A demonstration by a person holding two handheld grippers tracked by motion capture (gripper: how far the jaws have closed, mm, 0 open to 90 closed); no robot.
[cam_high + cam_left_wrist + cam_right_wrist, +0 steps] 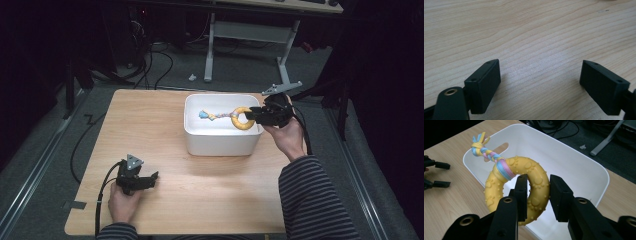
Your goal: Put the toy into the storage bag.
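A yellow rubber ring toy [534,187] with a braided blue, pink and yellow rope tail [485,152] hangs over the white bin [584,157]. My right gripper [537,192] is shut on the ring's rim. From above, the ring [241,119] sits at the right gripper [255,116] over the bin's right end [222,142], its rope [212,116] pointing left. My left gripper [150,179] rests low over the wooden table [165,120] near its front left, its jaws wide apart with bare wood [539,50] between the fingers [484,82].
The bin stands at the middle back of the table. Beyond the table is grey floor with cables [155,65] and a white desk frame [250,35]. The other gripper [434,173] lies at the far left of the right gripper view.
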